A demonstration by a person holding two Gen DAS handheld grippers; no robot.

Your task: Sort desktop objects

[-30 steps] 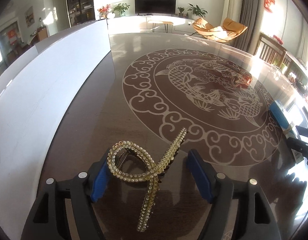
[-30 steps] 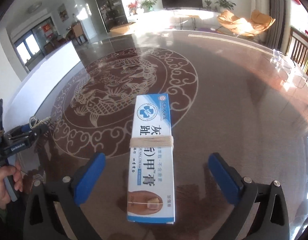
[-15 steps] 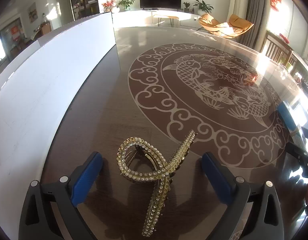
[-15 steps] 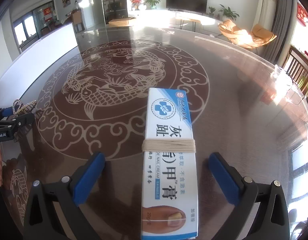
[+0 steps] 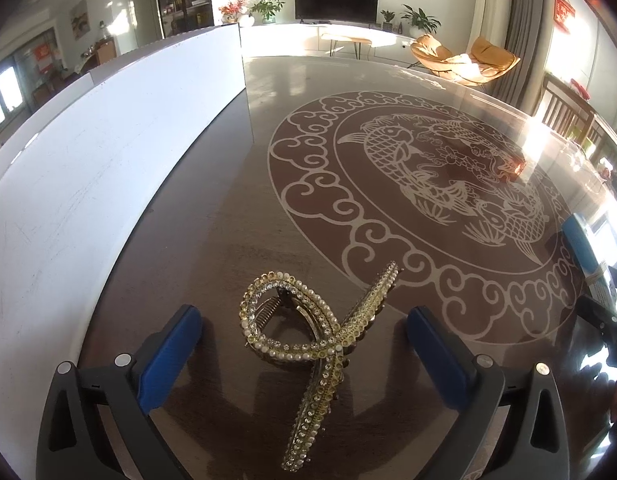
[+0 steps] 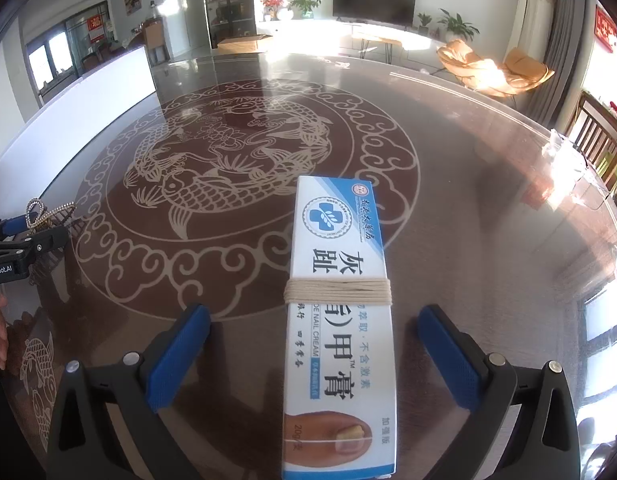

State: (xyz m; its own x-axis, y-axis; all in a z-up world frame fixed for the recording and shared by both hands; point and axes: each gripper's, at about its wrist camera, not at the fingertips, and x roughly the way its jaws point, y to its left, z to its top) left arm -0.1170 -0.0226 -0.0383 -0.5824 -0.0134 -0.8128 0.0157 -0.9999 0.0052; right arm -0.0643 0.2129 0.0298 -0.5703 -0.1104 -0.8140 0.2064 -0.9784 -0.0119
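A gold hair clip (image 5: 316,340) set with pearls and stones lies on the dark table (image 5: 228,220). My left gripper (image 5: 304,320) straddles it, open wide, and both blue pads stand clear of the clip. A white and blue nail-cream box (image 6: 340,320) with string wound around it lies flat between the fingers of my right gripper (image 6: 313,316), which is open and not touching it. The right wrist view also shows the left gripper (image 6: 24,240) and the hair clip (image 6: 40,210) at the far left. The box (image 5: 584,248) appears at the right edge of the left wrist view.
A long white board (image 5: 88,180) stands upright along the table's left side. The glossy tabletop carries a large round fish pattern (image 6: 236,176). A clear plastic item (image 6: 564,156) sits near the far right edge. Chairs and living-room furniture lie beyond.
The left gripper's jaws spread apart and away from the hair clip, which stays lying on the table. The right gripper stays open around the box.
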